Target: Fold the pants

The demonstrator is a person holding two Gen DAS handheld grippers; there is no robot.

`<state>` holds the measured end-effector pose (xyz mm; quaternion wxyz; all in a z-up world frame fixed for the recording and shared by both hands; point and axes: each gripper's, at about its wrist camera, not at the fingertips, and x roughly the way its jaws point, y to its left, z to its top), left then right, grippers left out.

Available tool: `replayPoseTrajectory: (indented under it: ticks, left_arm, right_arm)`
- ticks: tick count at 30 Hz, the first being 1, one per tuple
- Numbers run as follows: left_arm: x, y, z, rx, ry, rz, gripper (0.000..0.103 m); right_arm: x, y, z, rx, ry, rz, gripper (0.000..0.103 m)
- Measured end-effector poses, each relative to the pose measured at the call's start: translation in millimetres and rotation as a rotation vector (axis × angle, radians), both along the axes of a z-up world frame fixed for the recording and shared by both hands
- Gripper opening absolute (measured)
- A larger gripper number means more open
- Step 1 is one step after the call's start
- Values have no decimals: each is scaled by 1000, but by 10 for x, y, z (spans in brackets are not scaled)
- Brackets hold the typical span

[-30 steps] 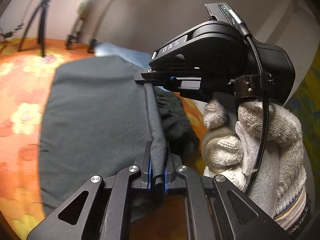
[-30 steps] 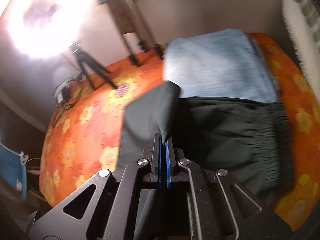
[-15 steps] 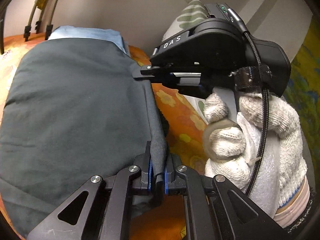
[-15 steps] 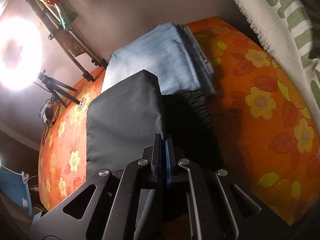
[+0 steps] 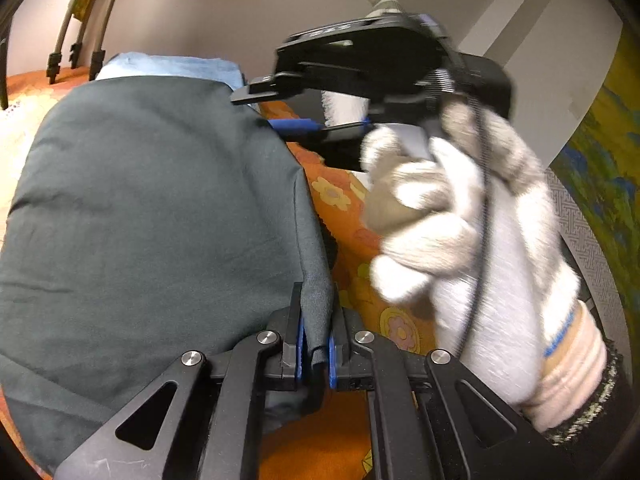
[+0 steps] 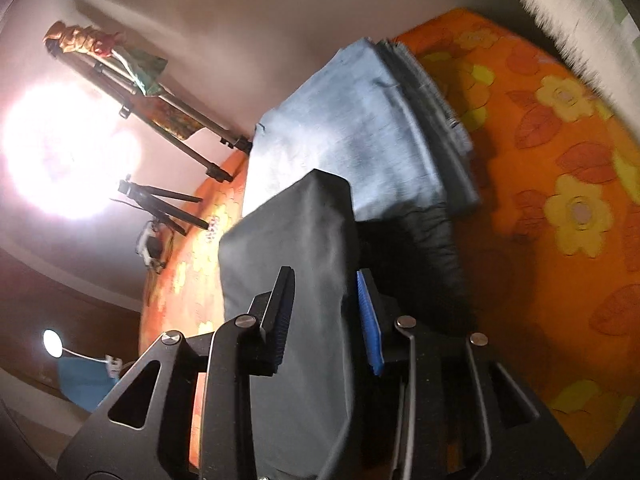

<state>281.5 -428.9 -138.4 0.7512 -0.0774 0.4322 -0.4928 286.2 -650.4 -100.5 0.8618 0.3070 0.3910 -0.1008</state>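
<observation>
An orange bedspread (image 6: 552,160) printed with yellow flowers is covering the surface, and a pale wall is rising behind it. The left gripper (image 5: 314,344) is pinching the folded edge of the dark pants (image 5: 152,216), its 2 blue-padded jaws pressing on the cloth between them. The right gripper (image 6: 326,312) is standing with its jaws apart, having just been opening; the dark fabric is lying between them, and neither pad is pressing on it. In the left wrist view a hand in a white knit glove (image 5: 452,216) is gripping the right tool's handle, blurred, just right of the pants' edge. The pants are lying folded on the bedspread, the top layer smooth, the gathered waistband (image 6: 436,236) showing at the right under it. Just beyond them a folded light blue garment (image 6: 352,128) is lying, touching the far end of the pants. Farther back, tripod legs (image 6: 168,204) are standing beside a bright round light (image 6: 68,156), and a white fringed cloth (image 6: 560,12) with green marks is hanging at the upper right.
</observation>
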Motion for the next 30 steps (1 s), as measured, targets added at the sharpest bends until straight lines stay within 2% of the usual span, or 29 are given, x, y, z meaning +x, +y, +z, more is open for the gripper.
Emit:
replayPoseTrajectory:
  ticks: [3,4,5,6,9,14,19,25,28,30]
  left_arm:
    - [24,68,28,-16,5,9,7]
    - [35,88,39,-18,4,12,7]
    - [38,101,46,-21,3,13,7]
    - [49,101,43,-25,6,12,7]
    - [62,92,35,-28,10,2,7]
    - [76,-17,-97,-11,24,-10,7]
    - [87,-96,-160,1,28,-19,7]
    - [57,-191,-93,21,6,-57,9]
    - [16,-220,-55,14,14,-76,16]
    - [-35,-208,-19,21,16,-92,20]
  right_arm:
    - [140,25,-52,14,12,10,33]
    - [174,40,-47,19,2,4,30]
    - [199,70,-17,16,-15,13,16]
    - [214,109,23,7,-31,26,10]
    - [184,228,239,-68,-96,43,8]
    - [41,176,430,-189,-116,-20,8]
    - [-83,-14,415,-147,-107,-67,8]
    - [-203,10,476,-133,-104,-37,9]
    - [-337,90,549,-167,-96,-20,12]
    - [-488,118,601,-189,-92,-25,20]
